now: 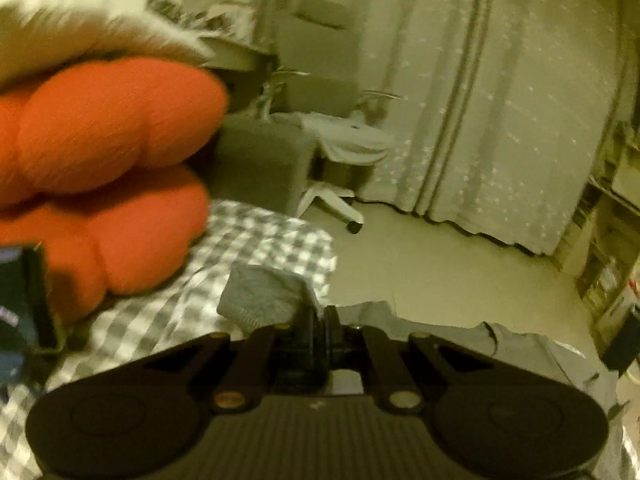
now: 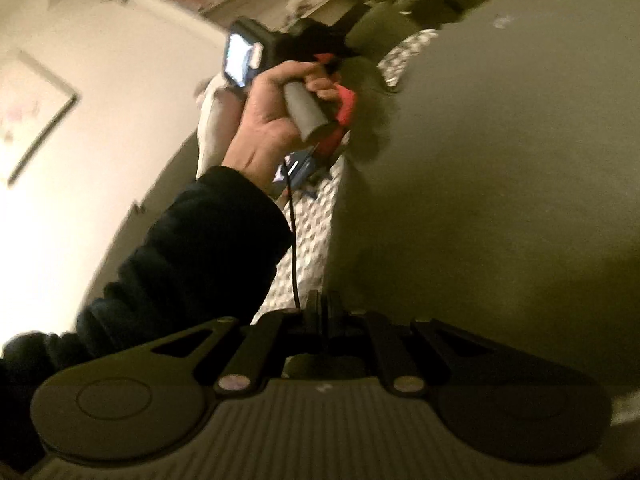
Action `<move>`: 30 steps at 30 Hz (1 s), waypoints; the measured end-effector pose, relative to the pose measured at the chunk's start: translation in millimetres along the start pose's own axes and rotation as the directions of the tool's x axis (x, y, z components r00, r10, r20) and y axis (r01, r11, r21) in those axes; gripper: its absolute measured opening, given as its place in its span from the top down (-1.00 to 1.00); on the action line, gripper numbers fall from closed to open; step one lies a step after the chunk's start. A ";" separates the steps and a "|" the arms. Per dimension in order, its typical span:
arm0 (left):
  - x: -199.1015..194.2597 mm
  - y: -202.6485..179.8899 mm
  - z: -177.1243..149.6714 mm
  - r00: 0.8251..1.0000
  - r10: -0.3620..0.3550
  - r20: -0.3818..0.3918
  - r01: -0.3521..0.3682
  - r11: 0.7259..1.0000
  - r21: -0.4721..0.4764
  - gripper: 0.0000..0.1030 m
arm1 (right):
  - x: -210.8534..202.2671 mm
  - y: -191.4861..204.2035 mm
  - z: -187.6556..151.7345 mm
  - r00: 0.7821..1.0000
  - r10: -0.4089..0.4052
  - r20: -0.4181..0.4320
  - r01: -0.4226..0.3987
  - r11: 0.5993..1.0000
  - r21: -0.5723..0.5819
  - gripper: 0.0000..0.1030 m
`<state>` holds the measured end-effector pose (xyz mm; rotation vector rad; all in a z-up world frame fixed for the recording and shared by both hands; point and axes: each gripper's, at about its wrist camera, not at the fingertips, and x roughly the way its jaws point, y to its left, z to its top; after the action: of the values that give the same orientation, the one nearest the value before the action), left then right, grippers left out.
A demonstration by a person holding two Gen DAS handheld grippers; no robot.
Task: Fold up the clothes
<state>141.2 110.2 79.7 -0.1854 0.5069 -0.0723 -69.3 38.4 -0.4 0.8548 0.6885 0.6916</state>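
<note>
The left gripper is seen with its fingers pressed together on a corner of grey cloth, which is lifted just above the checked bedcover; a plump orange cushion is seen at nine o'clock. In the right wrist view the right gripper is likewise clenched, though whether anything is pinched cannot be told, and at eleven o'clock a hand in a dark sleeve is seen wrapped around the other gripper's handle.
</note>
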 end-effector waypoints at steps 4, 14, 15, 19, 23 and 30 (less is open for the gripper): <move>7.9 -23.0 2.3 1.000 -0.008 -0.003 0.008 0.998 0.058 0.92 | -12.5 -7.2 -3.4 0.999 -0.025 0.035 0.023 0.998 0.058 0.92; 24.1 -67.3 -4.5 1.000 0.018 -0.010 -0.016 0.978 0.207 0.92 | -35.4 -5.9 -11.5 0.989 -0.121 0.081 0.117 0.992 0.050 0.92; 26.2 -72.0 -6.2 0.999 0.029 -0.013 -0.026 0.973 0.227 0.92 | -36.9 -4.7 -10.7 0.987 -0.132 0.089 0.129 0.991 0.043 0.92; 31.1 -85.7 -11.3 0.999 0.034 -0.037 -0.022 0.962 0.273 0.92 | -43.8 -0.1 -4.8 0.979 -0.170 0.115 0.170 0.985 0.010 0.92; 31.9 -96.0 -16.0 0.998 0.001 -0.067 0.019 0.951 0.308 0.92 | -52.8 -2.5 5.2 0.973 -0.195 0.128 0.197 0.980 -0.005 0.92; 33.3 -114.0 -24.3 0.991 -0.052 -0.122 0.093 0.927 0.364 0.89 | -40.2 -0.1 12.0 0.963 -0.251 0.094 0.257 0.965 -0.048 0.92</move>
<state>155.8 -9.3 65.1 0.1712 0.5867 -0.2502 -83.7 2.3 15.5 0.7216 0.6808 0.4390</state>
